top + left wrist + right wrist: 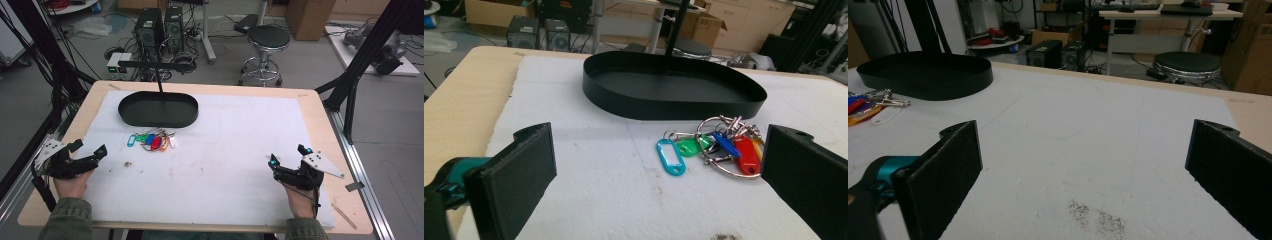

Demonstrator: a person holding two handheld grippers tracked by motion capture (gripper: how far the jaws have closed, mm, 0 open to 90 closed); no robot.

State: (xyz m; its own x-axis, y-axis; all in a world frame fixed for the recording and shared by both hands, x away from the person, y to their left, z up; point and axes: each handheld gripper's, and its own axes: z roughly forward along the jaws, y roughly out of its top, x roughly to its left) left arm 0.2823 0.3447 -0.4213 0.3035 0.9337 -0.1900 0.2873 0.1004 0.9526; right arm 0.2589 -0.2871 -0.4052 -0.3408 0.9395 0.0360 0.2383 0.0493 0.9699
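Note:
A bunch of keys with blue, green, red and white tags (151, 139) lies on the white mat (225, 150), just in front of a black oval tray (158, 109). My left gripper (90, 148) is open near the mat's left edge, aimed at the keys. In the left gripper view the key bunch (719, 147) lies ahead between the wide-apart jaws, short of the tray (674, 95). My right gripper (288, 155) is open at the right side of the mat with nothing between its jaws. In the right gripper view the tray (928, 75) and keys (868, 107) sit far left.
A thin black post (159, 75) with a crossbar rises behind the tray. A small dark smudge (128, 164) marks the mat near my left gripper. Beyond the table stand a stool (265, 42) and computer towers (160, 27). Black frame legs (350, 85) flank the right edge.

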